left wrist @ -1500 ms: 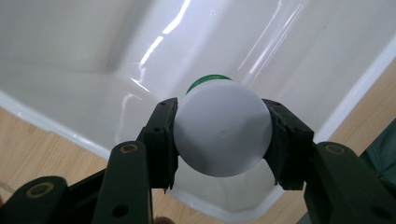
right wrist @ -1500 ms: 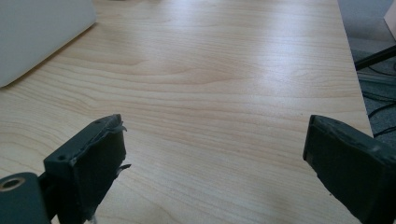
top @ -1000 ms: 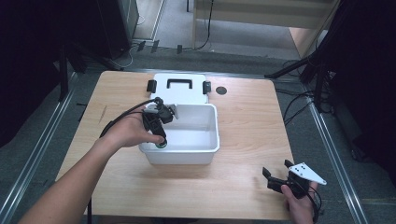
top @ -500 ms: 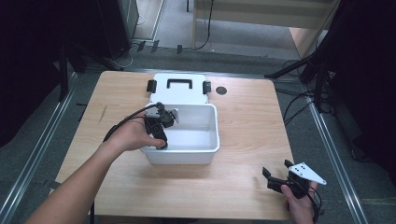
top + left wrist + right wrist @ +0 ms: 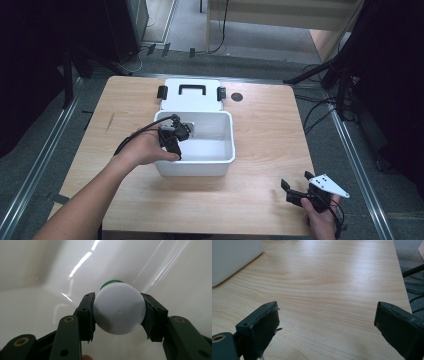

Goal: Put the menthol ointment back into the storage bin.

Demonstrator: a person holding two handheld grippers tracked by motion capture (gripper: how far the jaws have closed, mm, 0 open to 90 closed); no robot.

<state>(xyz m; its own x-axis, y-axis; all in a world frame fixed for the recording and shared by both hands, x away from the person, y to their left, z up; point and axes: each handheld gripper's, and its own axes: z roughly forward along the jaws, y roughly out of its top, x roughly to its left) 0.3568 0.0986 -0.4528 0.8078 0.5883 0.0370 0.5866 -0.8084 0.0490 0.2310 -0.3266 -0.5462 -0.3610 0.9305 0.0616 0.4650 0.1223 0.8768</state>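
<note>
Two tongs: left tongs [image 5: 118,312] pinch a white bottle [image 5: 119,308] inside the bin [image 5: 227,150]; right tongs [image 5: 327,327] spread.

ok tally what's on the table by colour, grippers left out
White: 3 - bin, lid, bottle
Black: 1 - disc
Total: 4
</note>
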